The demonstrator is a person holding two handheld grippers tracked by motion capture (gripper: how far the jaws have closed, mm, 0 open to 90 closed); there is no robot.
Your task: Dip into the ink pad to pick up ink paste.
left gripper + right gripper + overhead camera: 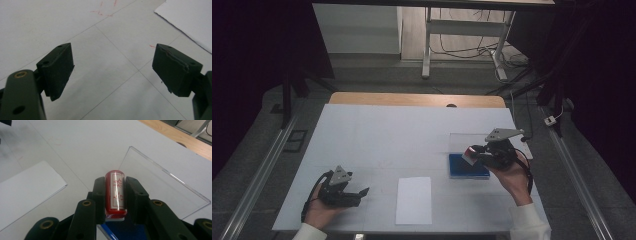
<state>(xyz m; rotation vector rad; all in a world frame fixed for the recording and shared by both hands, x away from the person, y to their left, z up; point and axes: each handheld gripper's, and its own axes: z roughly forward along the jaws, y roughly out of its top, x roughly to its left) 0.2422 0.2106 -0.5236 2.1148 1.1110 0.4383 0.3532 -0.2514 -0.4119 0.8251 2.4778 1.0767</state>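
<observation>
A lab or test room is showing here: a white-covered worktop [377, 135] is standing between metal floor rails [257, 175], dark curtains [257, 45] are hanging at both sides, and loose cables [472, 47] are trailing under a bare desk frame [462, 30] behind.

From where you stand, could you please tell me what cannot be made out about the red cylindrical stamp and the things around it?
- Red cylindrical stamp: its lower end is hidden by the right gripper in the right gripper view; its markings are too small in the high view.
- Blue flat pad: cut off by the bottom edge in the right gripper view.
- Clear plastic sheet: barely visible in the high view.
</observation>
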